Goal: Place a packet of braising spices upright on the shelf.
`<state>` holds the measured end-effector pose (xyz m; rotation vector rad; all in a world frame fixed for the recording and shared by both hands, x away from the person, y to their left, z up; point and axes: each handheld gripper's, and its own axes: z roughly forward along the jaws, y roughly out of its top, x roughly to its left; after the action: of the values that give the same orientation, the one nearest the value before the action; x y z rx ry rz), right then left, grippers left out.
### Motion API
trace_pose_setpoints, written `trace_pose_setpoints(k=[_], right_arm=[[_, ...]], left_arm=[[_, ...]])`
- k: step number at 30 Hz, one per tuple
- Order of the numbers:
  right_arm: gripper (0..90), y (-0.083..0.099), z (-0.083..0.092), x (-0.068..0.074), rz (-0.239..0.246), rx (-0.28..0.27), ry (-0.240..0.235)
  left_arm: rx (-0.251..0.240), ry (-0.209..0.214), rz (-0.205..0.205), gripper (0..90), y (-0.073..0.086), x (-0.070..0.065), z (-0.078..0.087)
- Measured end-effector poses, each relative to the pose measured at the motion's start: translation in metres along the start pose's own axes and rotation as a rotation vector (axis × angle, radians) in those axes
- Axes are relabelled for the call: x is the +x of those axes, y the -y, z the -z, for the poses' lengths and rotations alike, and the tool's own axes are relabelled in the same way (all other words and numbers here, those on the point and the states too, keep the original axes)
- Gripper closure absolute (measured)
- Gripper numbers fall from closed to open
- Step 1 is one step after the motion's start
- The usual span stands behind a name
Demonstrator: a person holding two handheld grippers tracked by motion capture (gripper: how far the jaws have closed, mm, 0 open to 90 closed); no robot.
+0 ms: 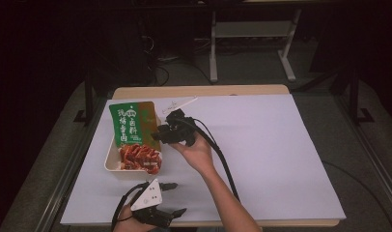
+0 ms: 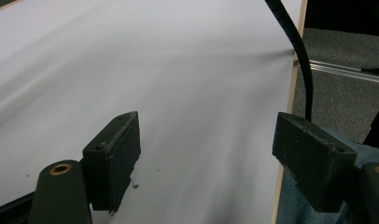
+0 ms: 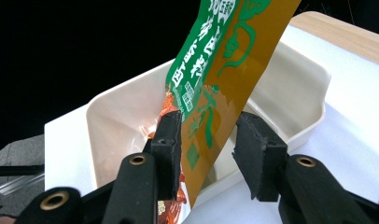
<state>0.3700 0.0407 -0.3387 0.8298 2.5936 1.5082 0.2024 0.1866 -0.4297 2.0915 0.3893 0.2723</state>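
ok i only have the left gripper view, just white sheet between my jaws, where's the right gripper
observer: The right gripper is at the white tray on the table's left side.
operator: holding anything
observer: Not clamped. Its jaws straddle a green and gold packet; one jaw touches it and the other stands apart.
operator: is the packet in the tray
observer: Its lower end is inside the tray, and the rest rises out at a tilt.

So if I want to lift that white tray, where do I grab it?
Grip the white tray by its long right rim wall, from the right side: it is thin and upright, while the packet lies over the middle. The right gripper is already there.
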Motion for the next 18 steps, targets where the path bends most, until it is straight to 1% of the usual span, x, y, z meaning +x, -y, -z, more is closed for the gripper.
trace_pose_setpoints(k=[4,6,7,9,11,12,14,17,18], right_arm=[[58.8,0.002,0.003,-0.003,-0.01,0.005,0.002],[57.9,0.003,0.005,-0.005,-0.024,0.007,0.0],[57.8,0.003,0.006,-0.005,-0.017,0.007,0.007],[57.3,0.004,0.009,-0.006,-0.017,0.007,0.01],[57.0,0.004,0.013,-0.007,-0.022,0.009,0.012],[56.8,0.005,0.016,-0.007,-0.022,0.006,0.012],[56.6,0.006,0.02,-0.008,-0.018,0.005,0.018],[56.4,0.009,0.028,-0.011,-0.027,0.001,0.025],[56.3,0.01,0.03,-0.012,-0.027,0.001,0.025]], left_arm=[[0.002,-0.002,-0.009,23.2,0.0,0.001,0.0],[0.002,-0.002,-0.009,23.2,0.0,0.001,0.0],[0.001,-0.002,-0.008,23.2,0.0,0.001,0.0],[0.001,-0.002,-0.002,23.2,0.0,0.001,0.0],[0.004,-0.001,-0.001,23.2,0.0,0.001,0.0],[0.006,-0.003,-0.013,23.2,0.0,0.002,0.0],[0.005,-0.003,-0.01,23.0,0.0,0.002,0.0],[0.005,-0.004,-0.01,22.9,0.0,0.002,0.0],[0.01,-0.005,-0.018,22.9,0.0,0.003,0.0]])
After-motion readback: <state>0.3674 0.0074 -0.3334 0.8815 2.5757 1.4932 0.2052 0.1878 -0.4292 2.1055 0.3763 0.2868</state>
